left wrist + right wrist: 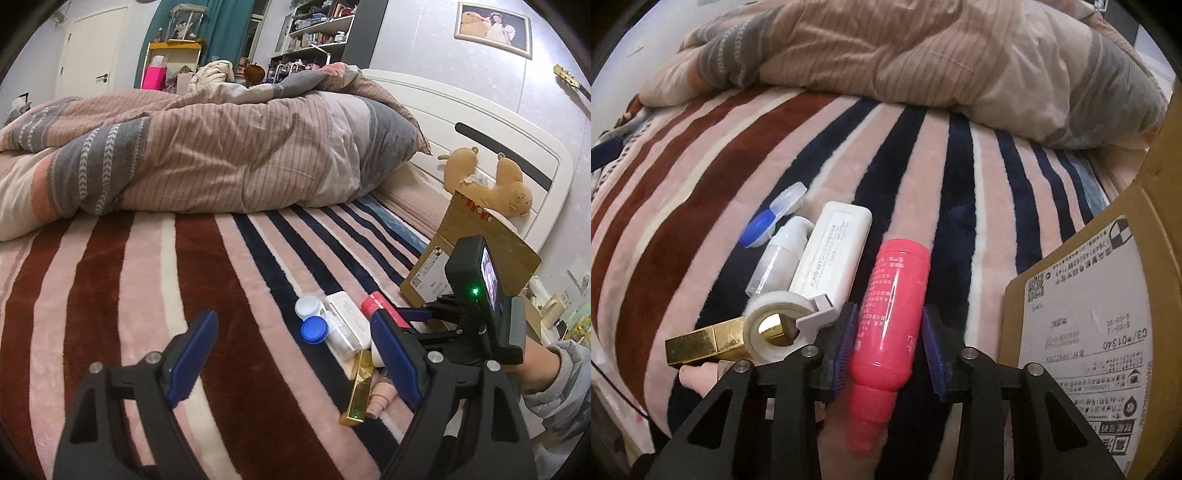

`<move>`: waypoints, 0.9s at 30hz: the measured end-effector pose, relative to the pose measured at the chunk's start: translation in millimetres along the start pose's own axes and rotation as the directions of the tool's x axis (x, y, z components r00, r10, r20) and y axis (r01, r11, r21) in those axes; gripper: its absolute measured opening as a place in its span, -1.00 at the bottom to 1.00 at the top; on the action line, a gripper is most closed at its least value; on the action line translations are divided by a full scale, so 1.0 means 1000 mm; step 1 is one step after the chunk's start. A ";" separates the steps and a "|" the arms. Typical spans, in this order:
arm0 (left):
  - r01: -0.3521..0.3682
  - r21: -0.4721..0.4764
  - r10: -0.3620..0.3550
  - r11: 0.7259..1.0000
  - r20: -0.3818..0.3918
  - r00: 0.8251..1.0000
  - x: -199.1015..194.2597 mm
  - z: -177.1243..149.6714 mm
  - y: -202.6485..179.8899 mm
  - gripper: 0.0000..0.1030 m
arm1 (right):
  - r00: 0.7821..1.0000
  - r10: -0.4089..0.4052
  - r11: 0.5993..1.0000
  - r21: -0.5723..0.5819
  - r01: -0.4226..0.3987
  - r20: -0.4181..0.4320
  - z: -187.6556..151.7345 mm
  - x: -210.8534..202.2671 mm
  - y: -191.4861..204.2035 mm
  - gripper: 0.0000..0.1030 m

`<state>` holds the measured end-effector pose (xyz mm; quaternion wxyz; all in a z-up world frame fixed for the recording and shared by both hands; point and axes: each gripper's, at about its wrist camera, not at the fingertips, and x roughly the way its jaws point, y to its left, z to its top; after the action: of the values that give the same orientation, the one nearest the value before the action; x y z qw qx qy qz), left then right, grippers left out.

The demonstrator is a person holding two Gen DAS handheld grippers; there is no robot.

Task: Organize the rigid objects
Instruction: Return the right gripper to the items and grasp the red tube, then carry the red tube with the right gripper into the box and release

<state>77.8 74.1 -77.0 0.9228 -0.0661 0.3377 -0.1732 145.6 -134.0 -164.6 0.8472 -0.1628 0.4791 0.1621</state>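
A pink bottle (pixel 890 310) lies on the striped blanket (pixel 701 177), and my right gripper (pixel 888 350) is shut on its lower body, one blue pad against each side. Left of it lie a white flat case (pixel 831 251), a clear pump bottle (pixel 779 254), a blue and white lens case (pixel 772 221), a white tape roll (pixel 775 328) and a gold bar (pixel 701 345). My left gripper (pixel 291 321) hovers open over the blanket just before this cluster, with nothing between its fingers. In the left wrist view the pink bottle (pixel 380 306) shows beside the right gripper's fingers (pixel 417 314).
An open cardboard box (pixel 1089 314) with a shipping label stands right of the bottle. A bunched duvet (pixel 221 147) fills the far side of the bed, with a plush toy (pixel 509 188) at the white headboard. A sleeve (pixel 561 387) shows at the right edge.
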 end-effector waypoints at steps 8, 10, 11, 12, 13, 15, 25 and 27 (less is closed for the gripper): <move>0.053 -0.009 -0.053 0.999 0.000 0.999 -0.001 0.006 -0.007 0.60 | 0.982 0.051 0.999 -0.021 -0.047 0.183 0.006 -0.043 0.008 -0.47; 0.092 -0.019 -0.092 0.996 0.000 0.996 -0.003 0.010 -0.011 0.60 | 0.970 0.104 0.995 -0.034 -0.099 0.218 0.009 -0.057 0.012 -0.48; 0.107 -0.020 -0.107 0.994 0.002 0.994 -0.004 0.013 -0.014 0.60 | 0.964 0.112 0.993 -0.048 -0.103 0.243 0.010 -0.066 0.016 -0.48; 0.120 -0.017 -0.120 0.993 0.005 0.993 -0.005 0.017 -0.019 0.60 | 0.955 0.127 0.991 -0.065 -0.113 0.269 0.012 -0.074 0.020 -0.48; 0.128 -0.011 -0.128 0.992 0.007 0.992 -0.007 0.020 -0.023 0.60 | 0.948 0.142 0.989 -0.076 -0.125 0.286 0.012 -0.081 0.022 -0.48; 0.140 0.007 -0.140 0.990 0.015 0.990 -0.010 0.028 -0.036 0.60 | 0.932 0.176 0.984 -0.094 -0.153 0.318 0.014 -0.098 0.026 -0.48; 0.251 0.100 -0.257 0.963 0.051 0.965 -0.030 0.067 -0.108 -0.06 | 0.834 0.302 0.951 -0.204 -0.232 0.462 0.008 -0.176 0.024 -0.48; 0.255 0.136 -0.265 0.957 0.063 0.962 -0.037 0.078 -0.128 -0.43 | 0.818 0.306 0.951 -0.206 -0.233 0.488 0.007 -0.187 0.013 -0.48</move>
<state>66.5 -30.8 35.0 0.9073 -0.0585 0.2768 -0.3112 53.4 -141.6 -0.9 0.8993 -0.1018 0.2414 0.3503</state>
